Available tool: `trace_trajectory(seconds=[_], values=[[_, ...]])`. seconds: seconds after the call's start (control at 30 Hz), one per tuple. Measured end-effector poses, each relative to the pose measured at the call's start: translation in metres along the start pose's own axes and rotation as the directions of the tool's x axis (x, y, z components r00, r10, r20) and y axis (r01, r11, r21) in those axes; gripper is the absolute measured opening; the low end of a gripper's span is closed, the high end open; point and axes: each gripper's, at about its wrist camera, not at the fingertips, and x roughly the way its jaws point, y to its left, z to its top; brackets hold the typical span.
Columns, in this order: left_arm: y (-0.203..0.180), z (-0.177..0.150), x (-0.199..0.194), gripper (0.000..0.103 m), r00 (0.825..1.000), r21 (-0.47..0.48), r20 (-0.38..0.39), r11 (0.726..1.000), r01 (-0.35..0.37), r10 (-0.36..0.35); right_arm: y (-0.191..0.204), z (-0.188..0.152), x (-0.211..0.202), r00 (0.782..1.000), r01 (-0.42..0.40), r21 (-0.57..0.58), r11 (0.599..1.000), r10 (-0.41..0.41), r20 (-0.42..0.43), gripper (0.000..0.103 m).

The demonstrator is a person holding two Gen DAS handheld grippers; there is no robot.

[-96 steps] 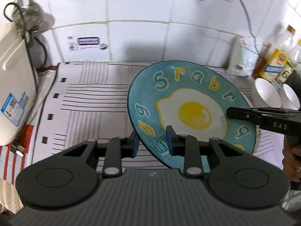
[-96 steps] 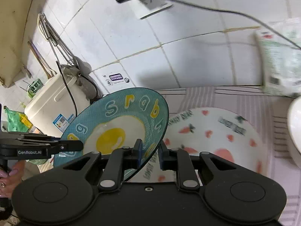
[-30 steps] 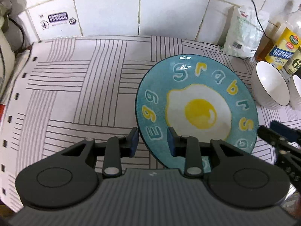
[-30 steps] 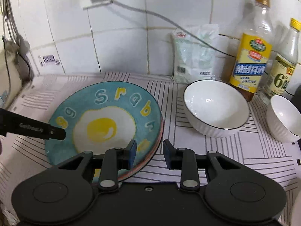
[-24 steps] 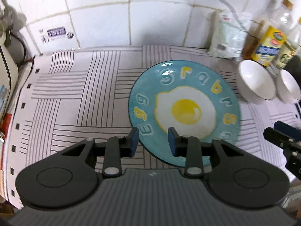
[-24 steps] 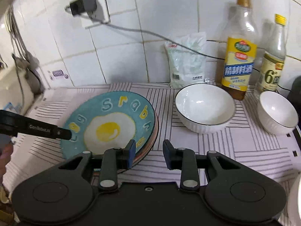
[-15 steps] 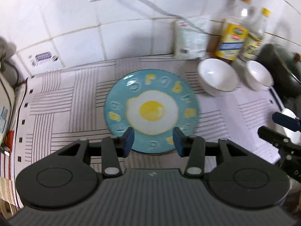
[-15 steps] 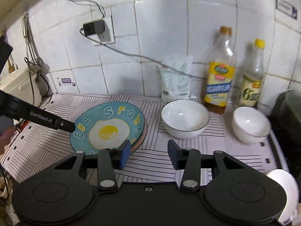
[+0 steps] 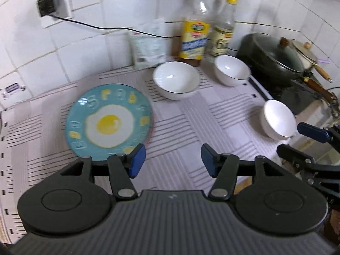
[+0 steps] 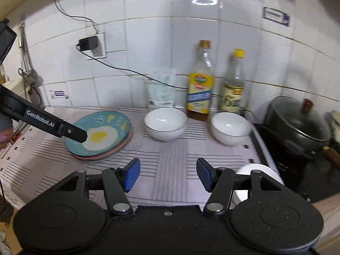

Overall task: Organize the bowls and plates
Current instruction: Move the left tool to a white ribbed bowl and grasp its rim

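Left hand-held gripper (image 9: pixel 171 161) raised above striped mat (image 9: pixel 191 127), jaws spread, empty

White tiled wall (image 10: pixel 148 48) with a plugged socket (image 10: pixel 94 44) — striped counter cover (image 10: pixel 170 155) below, ring-light glare above

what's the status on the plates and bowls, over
Left gripper and right gripper open, empty. Egg plate stacked on the mat. Three white bowls loose. Nothing blocking.
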Motion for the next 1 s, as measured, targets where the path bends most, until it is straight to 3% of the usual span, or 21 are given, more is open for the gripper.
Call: trace_trajectory(seconds=[0.17,0.4,0.57,0.73,0.8,1.0], values=[[-0.024,0.005,0.020,0.061,0.999,0.036,0.011,0.998,0.047,-0.047,-0.014,-0.013,-0.011,0.999,0.044,0.031,0.999,-0.044,0.001,0.069],[-0.049,0.012,0.059,0.066,0.997,0.038,0.010,0.996,0.083,-0.083,-0.048,-0.037,0.005,0.993,0.117,0.174,0.978,-0.111,-0.045,0.072],[-0.068,0.016,0.085,0.071,0.989,0.011,0.015,0.989,0.147,-0.147,-0.068,-0.058,0.024,0.980,0.196,0.182,0.964,-0.187,-0.067,0.084],[-0.090,0.019,0.109,0.078,0.978,0.008,0.038,0.979,0.206,-0.206,-0.082,-0.077,0.043,0.975,0.223,0.190,0.956,-0.216,-0.057,0.091],[-0.098,0.020,0.119,0.090,0.975,0.003,0.050,0.976,0.217,-0.217,-0.086,-0.084,0.050,0.972,0.232,0.186,0.955,-0.232,-0.026,0.092],[-0.133,0.025,0.159,0.091,0.967,0.038,0.021,0.967,0.252,-0.253,-0.104,-0.106,0.077,0.960,0.273,0.197,0.941,-0.279,0.000,0.094]])
